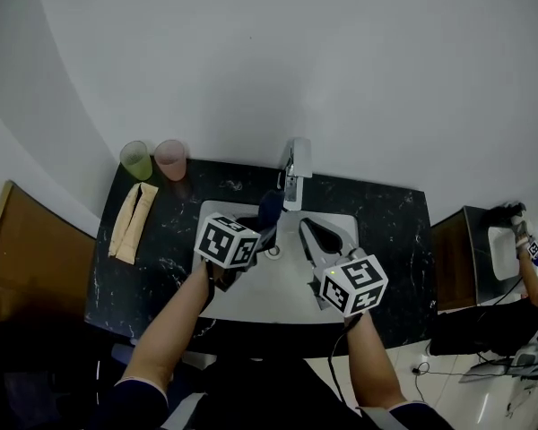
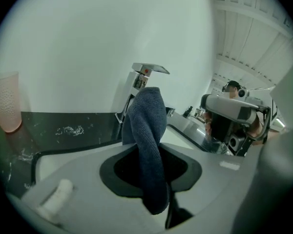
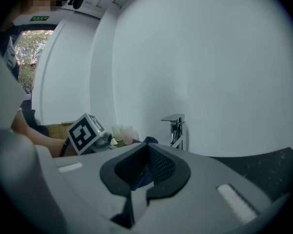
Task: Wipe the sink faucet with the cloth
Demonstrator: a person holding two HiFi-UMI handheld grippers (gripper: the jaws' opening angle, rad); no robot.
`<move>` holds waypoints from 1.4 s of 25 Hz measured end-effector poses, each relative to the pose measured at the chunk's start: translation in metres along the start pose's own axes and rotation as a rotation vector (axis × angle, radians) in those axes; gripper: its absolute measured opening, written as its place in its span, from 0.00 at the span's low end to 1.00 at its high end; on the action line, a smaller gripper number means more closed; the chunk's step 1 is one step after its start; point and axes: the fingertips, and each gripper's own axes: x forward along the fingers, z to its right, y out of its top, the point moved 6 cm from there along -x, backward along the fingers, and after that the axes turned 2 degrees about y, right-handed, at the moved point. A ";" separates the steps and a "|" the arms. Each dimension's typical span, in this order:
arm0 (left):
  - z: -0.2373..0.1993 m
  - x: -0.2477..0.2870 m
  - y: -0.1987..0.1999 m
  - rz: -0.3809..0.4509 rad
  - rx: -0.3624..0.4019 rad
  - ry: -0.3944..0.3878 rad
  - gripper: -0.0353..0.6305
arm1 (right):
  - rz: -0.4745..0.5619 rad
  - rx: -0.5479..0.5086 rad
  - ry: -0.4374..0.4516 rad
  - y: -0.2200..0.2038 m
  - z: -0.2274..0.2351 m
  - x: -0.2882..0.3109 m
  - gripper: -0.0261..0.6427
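A black marbled counter (image 1: 390, 231) stands against a white wall, with a white sink (image 1: 278, 294) set into its middle. The chrome faucet (image 1: 296, 173) rises at the middle of the counter's back edge, with its flat lever on top.

The left tongs (image 1: 262, 226) are clamped on a dark blue cloth (image 2: 149, 130). A fold of it is pinched between the two pads, and the rest stands up in a rounded hump beyond the tips. The cloth is held above the back of the sink, just beside the faucet on its left. From the left gripper view, the hump covers the lower part of the faucet's body and only the head shows above it. No view shows whether cloth and metal actually touch.

The right tongs (image 1: 310, 231) are pressed together with nothing between them. They hang over the right half of the sink, pointing toward the faucet and a little apart from it.

At the counter's back left corner, a green cup (image 1: 136, 159) and a pink cup (image 1: 170, 159) stand upright side by side. Near the left edge, just in front of the cups, lies a long beige folded bundle (image 1: 133, 220), which I cannot identify more closely.
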 end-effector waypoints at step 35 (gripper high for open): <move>0.146 -0.014 0.033 0.140 0.312 -0.084 0.25 | 0.090 0.319 0.266 0.006 0.026 -0.058 0.16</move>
